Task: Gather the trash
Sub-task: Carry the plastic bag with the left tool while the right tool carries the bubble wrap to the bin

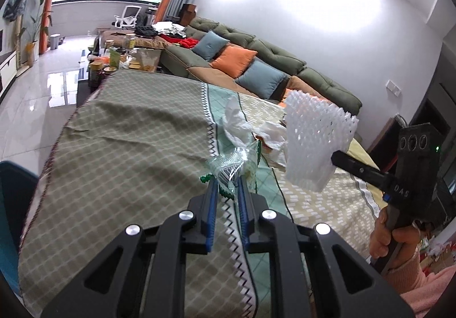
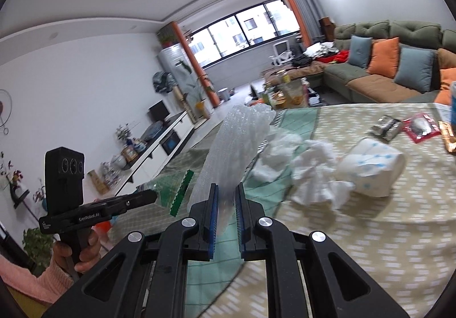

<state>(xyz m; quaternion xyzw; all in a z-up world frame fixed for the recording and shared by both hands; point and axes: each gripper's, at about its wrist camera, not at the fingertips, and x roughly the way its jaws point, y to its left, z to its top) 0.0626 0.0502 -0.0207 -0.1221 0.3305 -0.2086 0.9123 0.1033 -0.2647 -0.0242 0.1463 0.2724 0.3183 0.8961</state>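
Observation:
My left gripper (image 1: 226, 180) is shut on a clear plastic wrapper with a green serrated edge (image 1: 230, 167), held above the patterned tablecloth (image 1: 119, 147). My right gripper (image 2: 226, 192) is shut on a white foam net sleeve (image 2: 236, 144); in the left wrist view the same sleeve (image 1: 313, 144) hangs from the right gripper's fingers (image 1: 359, 168). Crumpled white tissues (image 2: 310, 170) lie on the table ahead of the right gripper, also in the left wrist view (image 1: 242, 124). The left gripper shows in the right wrist view (image 2: 154, 195) with the wrapper (image 2: 182, 190).
A white wrapped tissue pack (image 2: 373, 165), a silver foil packet (image 2: 386, 124), a red packet (image 2: 421, 127) and a gold wrapper (image 2: 449, 135) lie further right on the table. A blue bin edge (image 1: 14, 198) sits at the left. A sofa (image 1: 256, 61) is behind.

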